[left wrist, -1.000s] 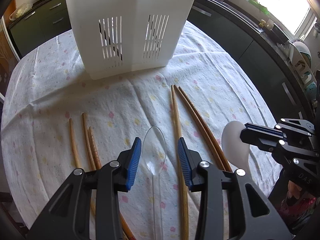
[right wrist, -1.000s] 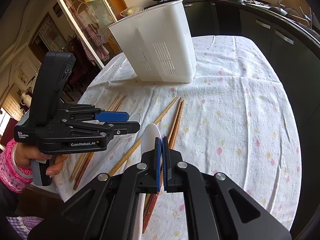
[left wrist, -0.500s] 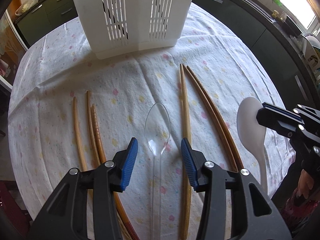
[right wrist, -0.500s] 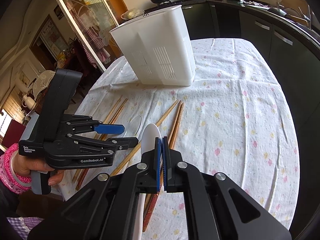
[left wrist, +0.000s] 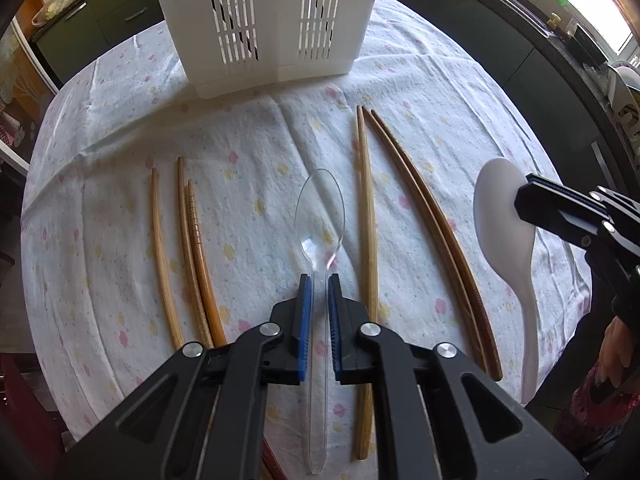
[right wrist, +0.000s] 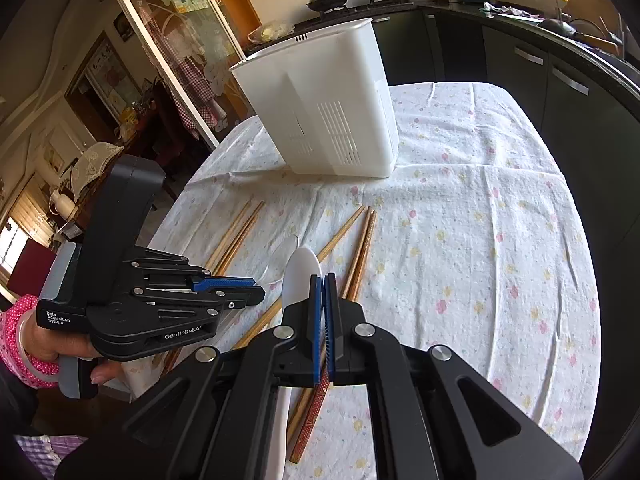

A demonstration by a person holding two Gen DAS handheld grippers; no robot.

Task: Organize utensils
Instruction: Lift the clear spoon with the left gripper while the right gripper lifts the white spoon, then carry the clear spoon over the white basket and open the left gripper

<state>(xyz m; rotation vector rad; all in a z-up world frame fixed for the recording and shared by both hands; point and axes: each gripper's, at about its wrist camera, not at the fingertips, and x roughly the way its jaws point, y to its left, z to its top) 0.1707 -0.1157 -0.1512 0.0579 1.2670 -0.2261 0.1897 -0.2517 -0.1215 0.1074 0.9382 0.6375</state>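
Observation:
A clear plastic spoon (left wrist: 320, 216) lies on the flowered tablecloth, bowl pointing away. My left gripper (left wrist: 317, 280) straddles its thin handle with the jaws almost closed, a narrow gap on each side. My right gripper (right wrist: 324, 278) is shut on a white plastic spoon (left wrist: 504, 220), held above the table's right side; the spoon also shows in the right wrist view (right wrist: 300, 276). A white slotted utensil holder (left wrist: 272, 20) stands at the far side of the table, also in the right wrist view (right wrist: 320, 104).
Wooden chopsticks lie on the cloth: three left of the clear spoon (left wrist: 188, 240) and three to its right (left wrist: 368, 216). Dark kitchen cabinets (right wrist: 560, 80) ring the table. The table edge (left wrist: 576, 240) is near the right gripper.
My left gripper's jaws have closed in from wide open to a narrow gap around the clear spoon's handle, and it has drawn back along the handle. The right gripper has kept its hold on the white spoon.

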